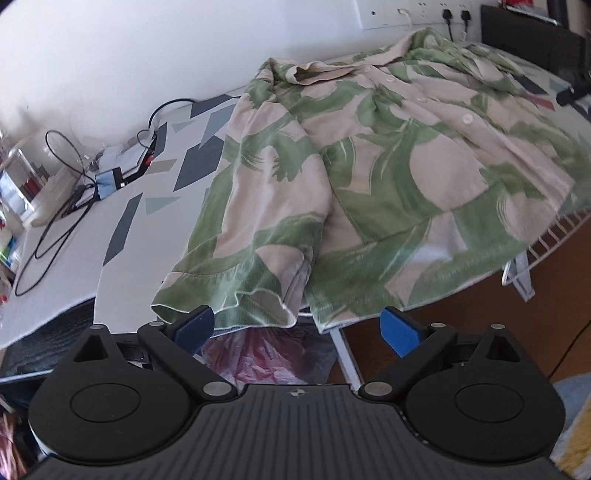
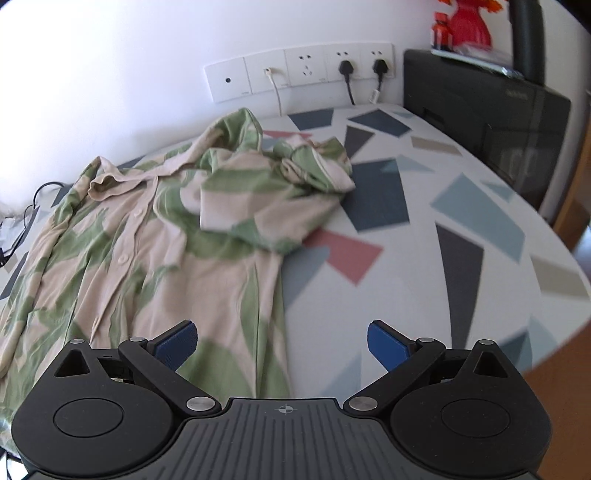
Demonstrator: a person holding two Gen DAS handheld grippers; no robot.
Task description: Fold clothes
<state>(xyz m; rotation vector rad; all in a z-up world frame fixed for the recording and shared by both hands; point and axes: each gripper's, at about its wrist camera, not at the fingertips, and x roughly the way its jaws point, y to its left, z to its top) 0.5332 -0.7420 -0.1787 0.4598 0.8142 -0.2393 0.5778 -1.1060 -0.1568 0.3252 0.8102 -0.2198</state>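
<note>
Shirt hem (image 1: 332, 295): hangs over the near edge of the table (image 1: 122, 258), hiding that edge; motion blur smears the print at the shirt's right side.
Shirt's left side (image 2: 22, 295): cut off by the frame edge in the right wrist view.
Far sleeve (image 2: 295, 177): bunched in a heap, its cuff lost in the folds.
Clutter by the wall (image 1: 55, 184): cables and small devices, too small to tell apart.
Under the table: a pink bag (image 1: 266, 354), partly hidden by the left gripper (image 1: 297, 326).
Red object (image 2: 469, 22): cropped by the top edge.

Home room: patterned table (image 2: 461, 229), wall sockets (image 2: 303, 72)
</note>
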